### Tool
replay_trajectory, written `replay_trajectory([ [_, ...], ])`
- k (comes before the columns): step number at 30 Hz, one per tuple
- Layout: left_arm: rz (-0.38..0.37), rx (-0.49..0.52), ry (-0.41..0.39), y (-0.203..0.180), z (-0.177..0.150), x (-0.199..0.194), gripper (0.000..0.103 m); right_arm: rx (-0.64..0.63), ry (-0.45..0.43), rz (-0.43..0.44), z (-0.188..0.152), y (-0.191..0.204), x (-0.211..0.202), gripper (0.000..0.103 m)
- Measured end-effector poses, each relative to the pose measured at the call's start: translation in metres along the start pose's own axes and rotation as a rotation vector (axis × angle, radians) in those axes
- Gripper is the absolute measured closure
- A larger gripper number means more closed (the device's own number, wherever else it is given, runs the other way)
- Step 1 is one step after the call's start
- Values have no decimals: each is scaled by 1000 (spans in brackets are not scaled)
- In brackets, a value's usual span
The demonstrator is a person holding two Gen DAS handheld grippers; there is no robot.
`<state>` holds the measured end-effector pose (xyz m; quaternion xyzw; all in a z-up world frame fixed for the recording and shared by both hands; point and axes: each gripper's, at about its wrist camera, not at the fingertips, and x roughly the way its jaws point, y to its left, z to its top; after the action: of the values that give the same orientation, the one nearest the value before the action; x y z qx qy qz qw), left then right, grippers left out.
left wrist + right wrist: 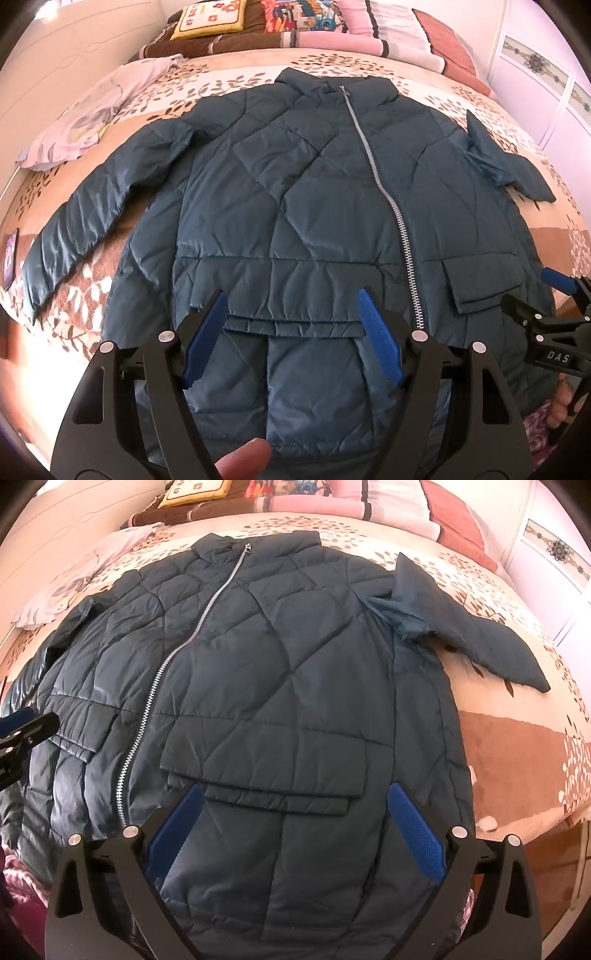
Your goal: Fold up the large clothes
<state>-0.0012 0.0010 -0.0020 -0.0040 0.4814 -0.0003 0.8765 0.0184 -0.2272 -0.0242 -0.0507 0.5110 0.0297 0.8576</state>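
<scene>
Both grippers hung spread and empty over the hem of the jacket (295, 192), left gripper (291, 332) and right gripper (295, 823); it lay flat on the bed (517, 746), stretching toward 12 o'clock.

Dark teal puffer jacket (295, 192) lies flat, front up, zipped, on a leaf-print bed cover (369, 70). Left gripper (291, 306) hangs over the jacket's hem, jaws spread, blue pads either side of a pocket flap. Right gripper (550, 291) at jacket's right hem edge. Pillows (280, 22) beyond the collar.
</scene>
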Motion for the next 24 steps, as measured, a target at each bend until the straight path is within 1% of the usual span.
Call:
replay_trajectory([
  [24, 0, 0, 8, 0, 1, 1, 30, 4, 11, 7, -1, -1, 4, 6],
])
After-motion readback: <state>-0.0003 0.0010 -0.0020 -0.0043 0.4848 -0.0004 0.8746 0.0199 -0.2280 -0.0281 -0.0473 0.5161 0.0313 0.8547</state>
